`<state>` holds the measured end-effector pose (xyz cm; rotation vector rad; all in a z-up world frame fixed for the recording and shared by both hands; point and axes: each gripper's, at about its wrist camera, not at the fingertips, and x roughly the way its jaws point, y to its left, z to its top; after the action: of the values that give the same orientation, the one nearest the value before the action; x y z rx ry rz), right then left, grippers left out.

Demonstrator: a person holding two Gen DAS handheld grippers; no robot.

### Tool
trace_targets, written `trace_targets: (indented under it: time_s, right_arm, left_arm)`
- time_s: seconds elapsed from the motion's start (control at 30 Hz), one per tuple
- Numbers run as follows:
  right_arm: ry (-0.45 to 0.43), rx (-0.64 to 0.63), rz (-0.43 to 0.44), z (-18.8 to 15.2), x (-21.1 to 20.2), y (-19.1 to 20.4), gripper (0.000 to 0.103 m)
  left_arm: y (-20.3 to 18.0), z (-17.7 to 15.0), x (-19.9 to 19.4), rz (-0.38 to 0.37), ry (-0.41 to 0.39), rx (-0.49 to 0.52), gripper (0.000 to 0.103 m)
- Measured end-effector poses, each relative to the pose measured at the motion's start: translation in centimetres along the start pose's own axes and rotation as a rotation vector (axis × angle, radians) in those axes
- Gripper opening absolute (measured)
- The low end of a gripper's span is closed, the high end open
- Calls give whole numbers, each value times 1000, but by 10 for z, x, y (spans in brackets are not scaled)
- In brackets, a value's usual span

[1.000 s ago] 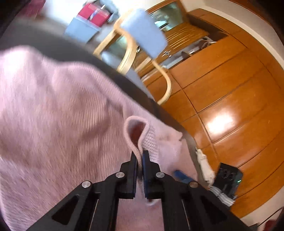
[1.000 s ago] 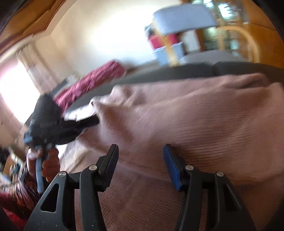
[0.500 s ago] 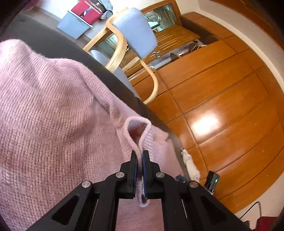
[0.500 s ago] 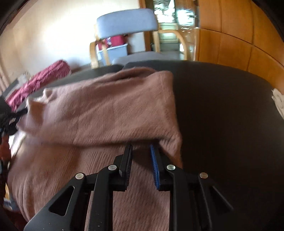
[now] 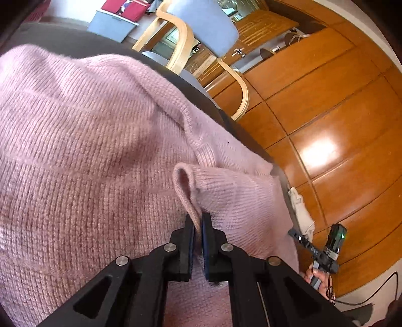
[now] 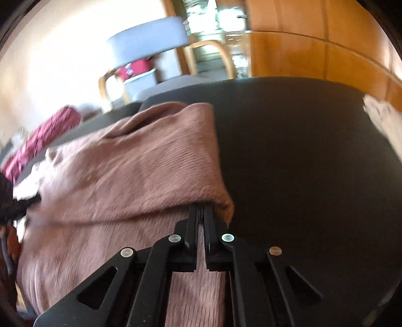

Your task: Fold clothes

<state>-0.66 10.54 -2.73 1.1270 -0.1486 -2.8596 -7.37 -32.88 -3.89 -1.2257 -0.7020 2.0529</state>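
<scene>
Left wrist view: the left gripper has its fingers pinched tight on a looped edge of the pink knit sweater, which lies spread over the dark worktop. A wooden chair stands behind. At lower right, a hand holds the other tool.

Right wrist view, blurred: the right gripper has its fingers clamped on the sweater's folded corner; the garment covers the left part of the worktop.

One pink sweater, one dark table, one chair, two claws.
</scene>
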Motion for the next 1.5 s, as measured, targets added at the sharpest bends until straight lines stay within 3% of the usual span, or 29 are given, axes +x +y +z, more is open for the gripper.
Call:
trace_targets:
  time_s: [0.13, 0.23, 0.47, 0.63, 0.7, 0.77, 0.87, 0.97, 1.07, 1.13, 1.2, 1.3, 1.4, 1.5]
  right_arm:
    - [-32, 4, 17, 6, -13, -1, 4]
    - [-62, -34, 77, 32, 10, 12, 5]
    - [118, -211, 0, 57, 103, 42, 4]
    - [119, -39, -135, 53, 110, -8, 4]
    - [104, 75, -81, 47, 106, -32, 3]
    - [112, 109, -47, 49, 107, -40, 2]
    - [94, 48, -77, 58, 102, -26, 5]
    - [25, -36, 6, 69, 85, 0, 5]
    - [113, -151, 77, 69, 104, 31, 5]
    - [158, -197, 52, 67, 119, 36, 5]
    - [136, -179, 16, 71, 123, 25, 5]
    - [132, -83, -128, 78, 130, -17, 4]
    - [128, 80, -35, 81, 129, -55, 2]
    - [89, 158, -9, 79, 108, -64, 2]
  left_arm:
    - [-2, -1, -2, 6, -5, 7, 5]
    - [-1, -1, 0, 6, -6, 4, 6]
    - [-12, -7, 8, 19, -7, 14, 6]
    - [-10, -7, 6, 12, -2, 11, 6]
    - [-11, -8, 6, 9, -1, 10, 6]
    - [-9, -8, 3, 8, -2, 9, 6]
    - [-8, -7, 1, 11, -4, 10, 6]
    - [-8, -7, 0, 11, -3, 9, 6]
    - [-6, -6, 0, 14, -3, 10, 6]
    - [-7, -7, 1, 18, -3, 13, 6]
    - [-9, -7, 3, 19, -3, 14, 6]
    - [-11, -8, 4, 15, -2, 11, 6]
    - [-9, -8, 4, 11, -1, 8, 6]
    - [-8, -7, 5, 11, -3, 6, 6]
